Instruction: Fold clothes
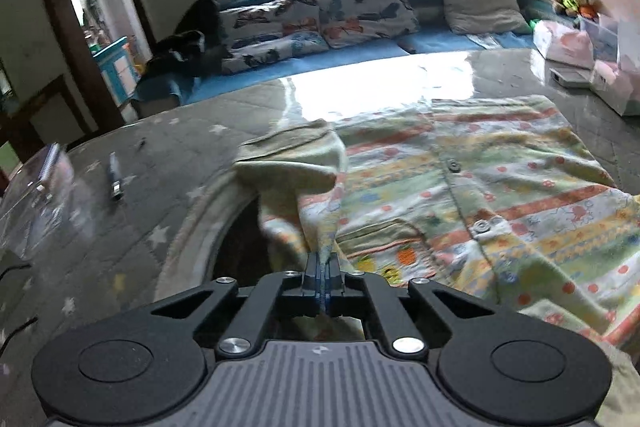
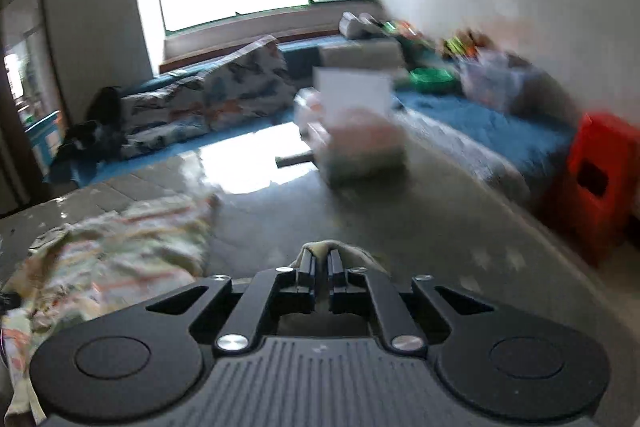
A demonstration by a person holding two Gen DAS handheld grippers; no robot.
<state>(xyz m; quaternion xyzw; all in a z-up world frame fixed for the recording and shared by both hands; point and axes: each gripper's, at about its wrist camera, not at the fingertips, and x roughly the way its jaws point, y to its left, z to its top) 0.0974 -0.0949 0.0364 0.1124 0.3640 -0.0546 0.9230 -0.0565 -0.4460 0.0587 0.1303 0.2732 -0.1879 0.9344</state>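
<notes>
Both tongs [image 1: 322, 265] [image 2: 321, 259] on shirt [image 1: 480, 187]

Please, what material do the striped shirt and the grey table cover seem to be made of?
Striped shirt: soft printed woven cloth, probably cotton; it creases and drapes, with metal-looking snaps. Grey table cover: quilted fabric, apparently under clear glossy plastic; window glare shows on it.

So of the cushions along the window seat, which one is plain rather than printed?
The grey cushion at the right end, leaning toward the wall. The two butterfly cushions left of it carry dark and orange butterfly prints.
</notes>
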